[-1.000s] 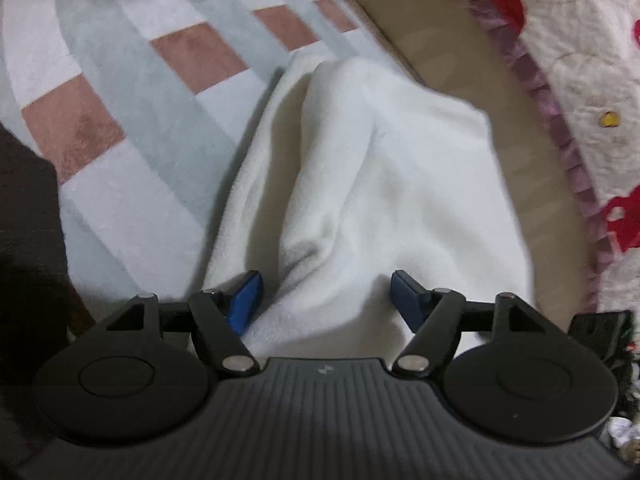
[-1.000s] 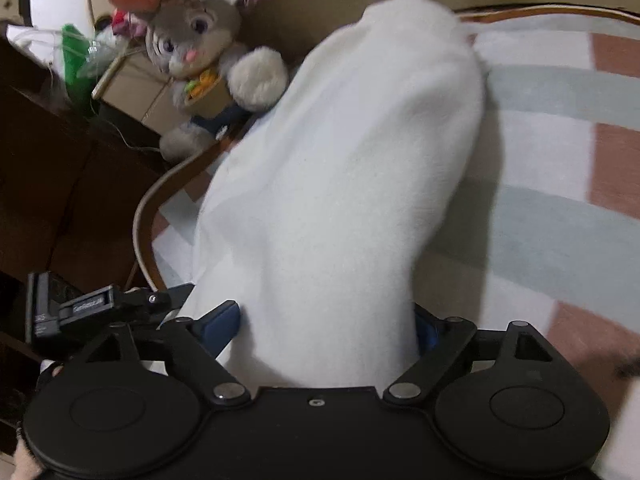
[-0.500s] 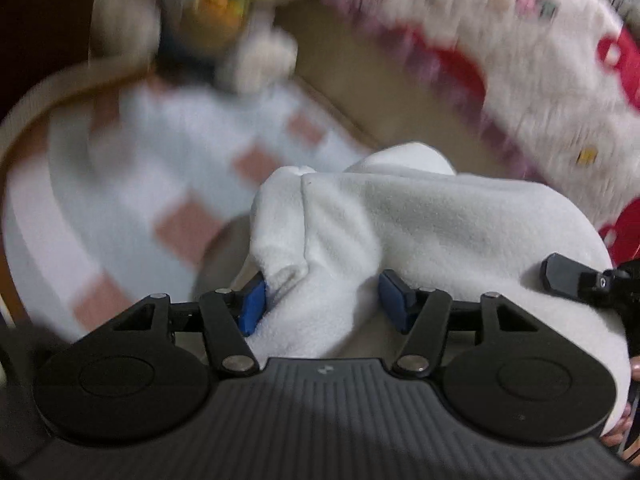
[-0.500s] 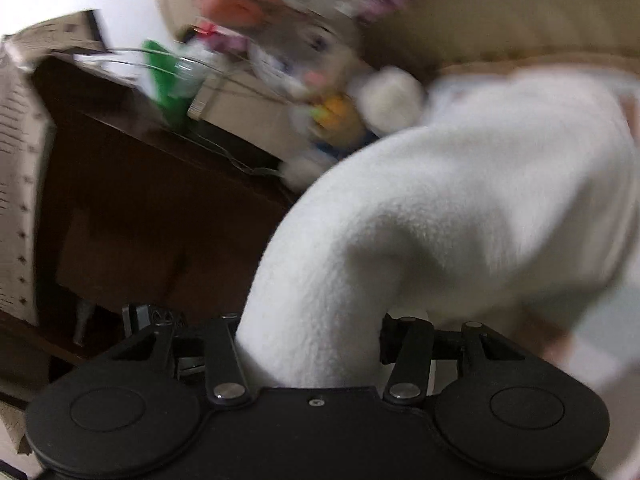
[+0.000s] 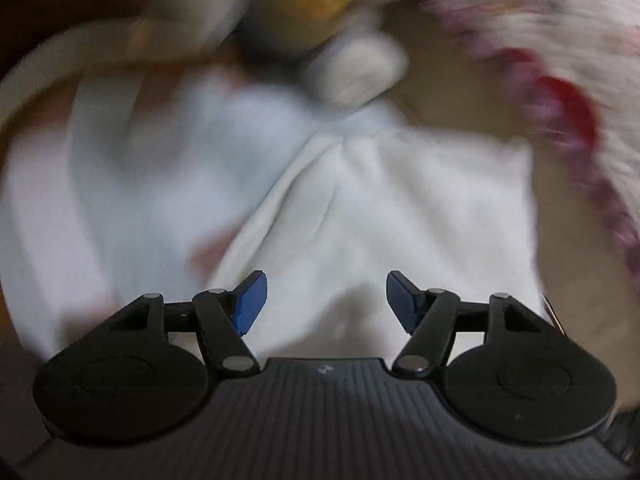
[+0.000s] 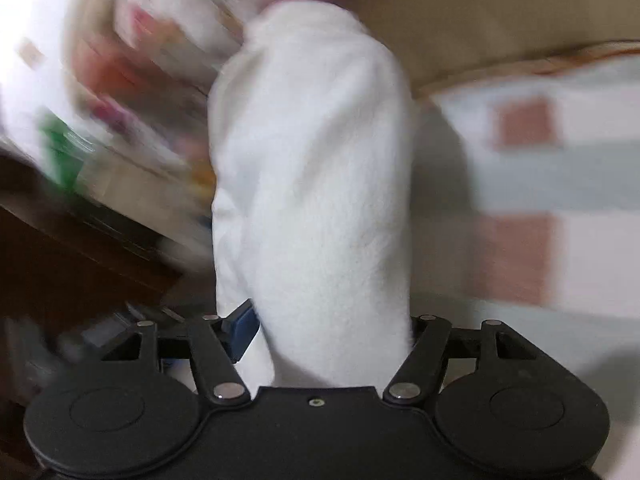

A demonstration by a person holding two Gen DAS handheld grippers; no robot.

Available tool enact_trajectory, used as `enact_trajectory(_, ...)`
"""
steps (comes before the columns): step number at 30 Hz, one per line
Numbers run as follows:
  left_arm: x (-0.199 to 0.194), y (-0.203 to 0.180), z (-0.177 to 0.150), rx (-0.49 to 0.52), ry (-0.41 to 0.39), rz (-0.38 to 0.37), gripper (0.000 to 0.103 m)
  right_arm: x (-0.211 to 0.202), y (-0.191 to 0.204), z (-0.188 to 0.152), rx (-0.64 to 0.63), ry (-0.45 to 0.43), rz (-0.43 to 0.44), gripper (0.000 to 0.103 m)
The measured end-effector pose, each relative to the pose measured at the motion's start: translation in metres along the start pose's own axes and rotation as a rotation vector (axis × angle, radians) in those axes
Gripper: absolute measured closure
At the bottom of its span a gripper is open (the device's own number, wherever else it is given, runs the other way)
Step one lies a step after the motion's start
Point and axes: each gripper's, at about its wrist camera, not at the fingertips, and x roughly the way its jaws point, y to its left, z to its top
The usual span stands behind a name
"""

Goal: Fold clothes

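Note:
A white fleece garment (image 5: pixel 384 208) fills the middle of the left wrist view and spreads forward from between the blue pads (image 5: pixel 250 300). My left gripper (image 5: pixel 326 300) has its jaws set wide, with the cloth lying between them. In the right wrist view the same white garment (image 6: pixel 316 184) rises as a thick bunched column out of my right gripper (image 6: pixel 330 332). Its jaws hold the cloth between them; the right pad is hidden behind the fabric. Both views are blurred by motion.
A checked rug (image 6: pixel 540 184) in white, grey and pink lies under the garment. A plush toy (image 5: pixel 320 40) sits at the rug's far edge. A floral quilt (image 5: pixel 568 64) lies to the right. Dark wooden furniture (image 6: pixel 72 264) stands at the left.
Both grippers have swung with the garment. The left view has turned toward the plush toy and quilt. The right view has turned back from the dark furniture toward the rug.

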Motion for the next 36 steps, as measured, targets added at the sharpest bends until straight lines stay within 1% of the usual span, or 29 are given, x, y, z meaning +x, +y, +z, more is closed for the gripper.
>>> enact_trajectory(1,-0.006,0.008,-0.013,-0.041,-0.044,-0.006,0.038,0.001,-0.009,-0.007,-0.012,0.003,-0.038,0.032)
enact_trajectory(3,-0.033,0.015,-0.035,-0.086,-0.137,0.054,0.037,0.004,-0.027,-0.022,-0.037,0.010,-0.113,0.032)
enact_trajectory(4,-0.044,0.019,-0.044,-0.116,-0.162,0.062,0.036,0.000,-0.027,-0.024,-0.059,0.010,-0.126,0.031)
enact_trajectory(5,-0.053,0.023,-0.052,-0.152,-0.173,0.050,0.032,-0.006,-0.024,-0.024,-0.085,0.008,-0.132,0.029)
enact_trajectory(6,-0.058,0.026,-0.059,-0.183,-0.162,0.038,0.030,-0.013,-0.022,-0.028,-0.125,0.016,-0.136,0.029)
enact_trajectory(8,-0.062,0.030,-0.074,-0.225,-0.102,0.003,0.030,-0.027,-0.019,-0.037,-0.201,0.037,-0.137,0.026)
enact_trajectory(11,-0.039,0.033,-0.087,-0.257,-0.006,-0.071,0.028,-0.039,-0.021,-0.052,-0.290,0.064,-0.125,0.026)
enact_trajectory(12,-0.033,0.036,-0.087,-0.294,0.002,-0.083,0.028,-0.043,-0.021,-0.057,-0.319,0.073,-0.121,0.026)
enact_trajectory(13,-0.029,0.036,-0.085,-0.296,-0.012,-0.088,0.026,-0.047,-0.021,-0.062,-0.349,0.082,-0.117,0.026)
enact_trajectory(14,-0.028,0.033,-0.081,-0.274,-0.041,-0.089,0.036,-0.050,-0.021,-0.069,-0.389,0.092,-0.126,0.026)
enact_trajectory(15,-0.027,0.031,-0.078,-0.252,-0.071,-0.090,0.055,-0.054,-0.020,-0.075,-0.432,0.101,-0.139,0.026)
enact_trajectory(16,-0.027,0.018,-0.070,-0.164,-0.105,-0.065,0.090,-0.050,-0.015,-0.080,-0.496,0.113,-0.163,0.026)
enact_trajectory(18,-0.027,-0.023,-0.049,0.106,-0.178,0.021,0.091,-0.039,-0.009,-0.087,-0.616,0.132,-0.207,0.026)
enact_trajectory(19,-0.029,-0.036,-0.039,0.170,-0.205,0.012,0.091,-0.034,-0.006,-0.090,-0.655,0.130,-0.230,0.026)
enact_trajectory(20,-0.033,-0.040,-0.033,0.170,-0.232,-0.032,0.091,-0.027,-0.003,-0.090,-0.675,0.121,-0.259,0.026)
enact_trajectory(22,-0.042,-0.041,-0.024,0.147,-0.291,-0.117,0.091,-0.021,-0.002,-0.082,-0.622,0.107,-0.261,0.026)
enact_trajectory(23,-0.041,-0.039,-0.024,0.133,-0.320,-0.121,0.090,-0.018,-0.002,-0.078,-0.590,0.100,-0.258,0.026)
enact_trajectory(24,-0.034,-0.033,-0.029,0.115,-0.331,-0.085,0.089,-0.020,-0.002,-0.075,-0.555,0.099,-0.233,0.025)
enact_trajectory(25,-0.022,-0.025,-0.033,0.090,-0.307,-0.034,0.088,-0.022,-0.002,-0.074,-0.532,0.102,-0.207,0.025)
enact_trajectory(27,0.004,0.001,-0.040,-0.040,-0.192,0.005,0.086,-0.026,-0.002,-0.074,-0.544,0.108,-0.205,0.026)
enact_trajectory(28,0.008,0.014,-0.041,-0.131,-0.167,-0.021,0.083,-0.027,-0.002,-0.075,-0.559,0.112,-0.215,0.026)
enact_trajectory(29,0.003,0.019,-0.040,-0.171,-0.175,-0.048,0.079,-0.026,-0.003,-0.076,-0.564,0.116,-0.229,0.026)
enact_trajectory(30,-0.004,0.019,-0.038,-0.169,-0.188,-0.058,0.074,-0.024,-0.005,-0.078,-0.565,0.121,-0.245,0.026)
enact_trajectory(31,-0.008,0.021,-0.039,-0.169,-0.187,-0.038,0.057,-0.023,-0.007,-0.081,-0.559,0.119,-0.256,0.026)
enact_trajectory(32,-0.010,0.022,-0.041,-0.171,-0.178,0.002,0.036,-0.020,-0.007,-0.082,-0.552,0.107,-0.262,0.026)
enact_trajectory(33,-0.012,0.024,-0.044,-0.173,-0.169,0.043,0.028,-0.018,-0.008,-0.084,-0.546,0.093,-0.267,0.026)
enact_trajectory(34,-0.013,0.030,-0.049,-0.214,-0.145,0.060,0.021,-0.014,-0.008,-0.085,-0.537,0.082,-0.271,0.024)
enact_trajectory(35,-0.012,0.042,-0.055,-0.300,-0.109,0.029,0.020,-0.008,-0.008,-0.084,-0.519,0.084,-0.279,0.022)
enact_trajectory(36,-0.008,0.056,-0.062,-0.410,-0.070,-0.040,0.020,-0.002,-0.009,-0.082,-0.497,0.090,-0.289,0.022)
